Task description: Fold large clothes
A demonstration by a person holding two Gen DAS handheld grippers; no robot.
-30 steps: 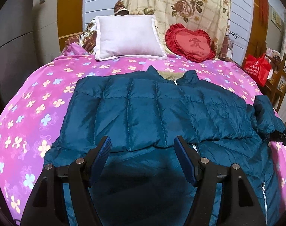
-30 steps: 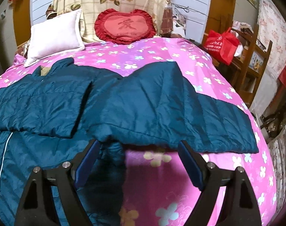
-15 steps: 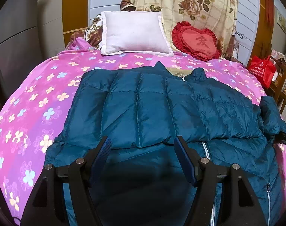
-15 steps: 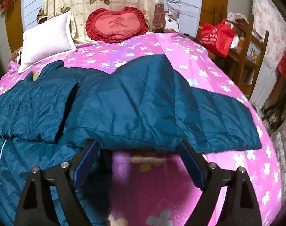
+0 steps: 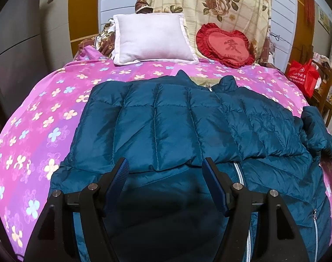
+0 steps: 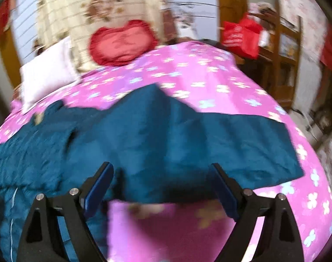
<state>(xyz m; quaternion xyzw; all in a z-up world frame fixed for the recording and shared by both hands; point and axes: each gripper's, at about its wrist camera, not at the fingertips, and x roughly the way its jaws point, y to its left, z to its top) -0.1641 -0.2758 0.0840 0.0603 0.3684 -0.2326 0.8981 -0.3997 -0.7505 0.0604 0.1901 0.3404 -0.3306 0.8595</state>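
A dark teal quilted jacket (image 5: 264, 131) lies front-up on a pink flowered bedspread (image 5: 41, 118), collar toward the pillows. One sleeve (image 5: 144, 126) is folded across the chest, and its cuff edge lies just beyond my left gripper (image 5: 166, 168). That gripper hovers open over the jacket's lower front, nothing between its blue pads. In the blurred right wrist view the other sleeve (image 6: 242, 148) stretches out to the right across the bed. My right gripper (image 6: 160, 170) stands open above that sleeve's near edge, pads apart from the cloth.
A white pillow (image 5: 152, 37) and a red heart cushion (image 5: 227, 45) lean at the head of the bed. A red bag (image 6: 242, 35) and wooden shelving (image 6: 283, 50) stand off the bed's right side. The bed edge drops away at right.
The right wrist view has slid right along the spread sleeve, rolled and gone blurred. The left gripper has kept still over the jacket.
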